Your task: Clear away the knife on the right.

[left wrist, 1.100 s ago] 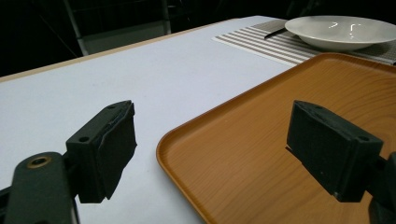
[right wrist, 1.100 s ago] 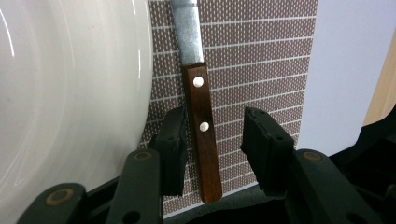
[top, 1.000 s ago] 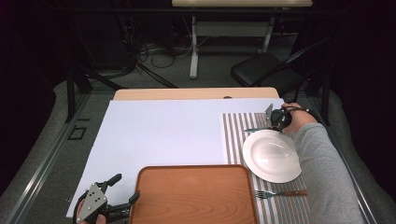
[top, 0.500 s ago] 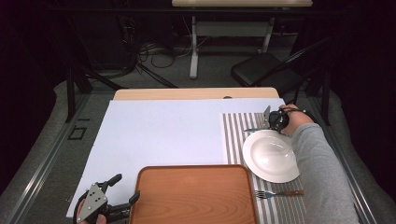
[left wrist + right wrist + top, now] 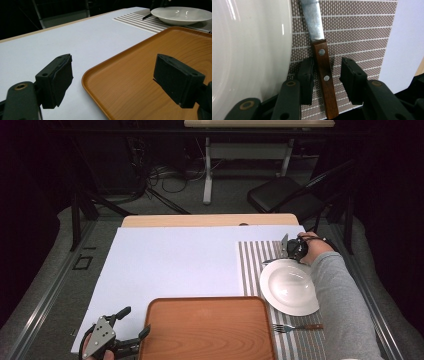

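1. Wood forms the handle of the knife (image 5: 324, 82), which lies on the striped placemat (image 5: 357, 37) just beside the rim of the white plate (image 5: 247, 57), its dull metal blade pointing away from the camera in the right gripper view.
2. The right gripper (image 5: 327, 82) is held low over the handle, with one jaw on each side of it; the jaw nearer the plate sits at the handle's edge, while a clear gap is left at the other jaw, so the handle is bracketed but not clamped.
3. In the high view the right gripper (image 5: 295, 248) is seen at the far edge of the plate (image 5: 290, 287), near the back right of the table, where the knife (image 5: 271, 261) shows as a thin dark line on the placemat (image 5: 252, 265).
4. A fork (image 5: 296, 327) is laid on the placemat on the near side of the plate.
5. The left gripper (image 5: 131, 334) is held at the near left corner of the orange-brown tray (image 5: 207, 330).
6. In the left gripper view its jaws are spread wide, with the tray's rim (image 5: 86, 75) seen between them and nothing gripped.
7. The tray rests on the pale sheet (image 5: 170, 265) that covers the table.
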